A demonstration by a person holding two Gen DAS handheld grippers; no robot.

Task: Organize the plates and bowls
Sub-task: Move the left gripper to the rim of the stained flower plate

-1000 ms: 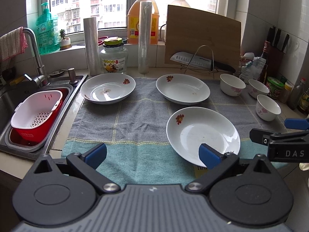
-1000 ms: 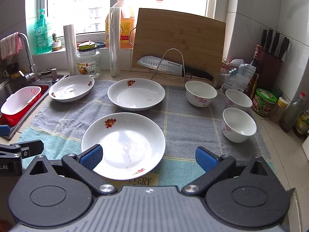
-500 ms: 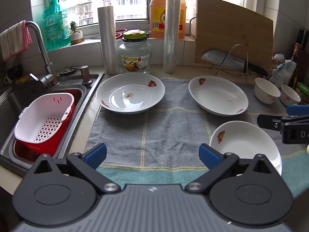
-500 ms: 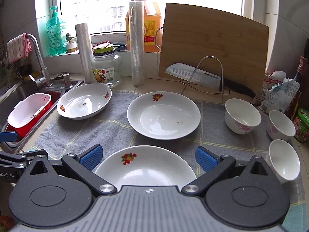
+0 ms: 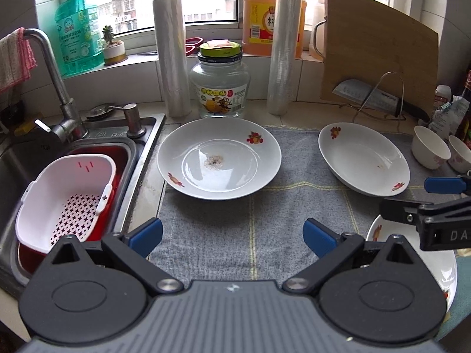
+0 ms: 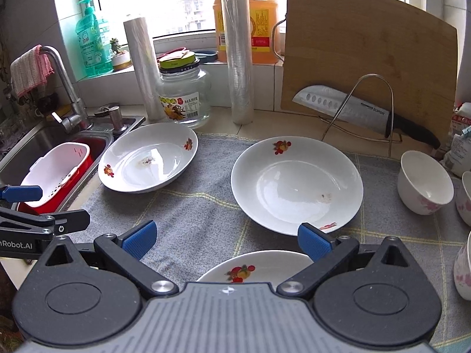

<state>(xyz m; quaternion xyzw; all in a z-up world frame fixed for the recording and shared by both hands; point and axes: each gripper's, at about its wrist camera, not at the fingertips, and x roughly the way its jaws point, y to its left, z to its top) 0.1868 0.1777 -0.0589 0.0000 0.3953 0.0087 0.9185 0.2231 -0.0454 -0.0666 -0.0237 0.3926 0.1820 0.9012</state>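
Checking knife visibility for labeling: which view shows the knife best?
Right wrist: the knife shows whole, blade and handle, leaning on the board. Left wrist shows it smaller, near the frame edge.

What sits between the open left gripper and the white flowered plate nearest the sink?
Nothing visible. Only bare grey towel lies between the left gripper and the white flowered plate; the glass jar stands behind the plate.
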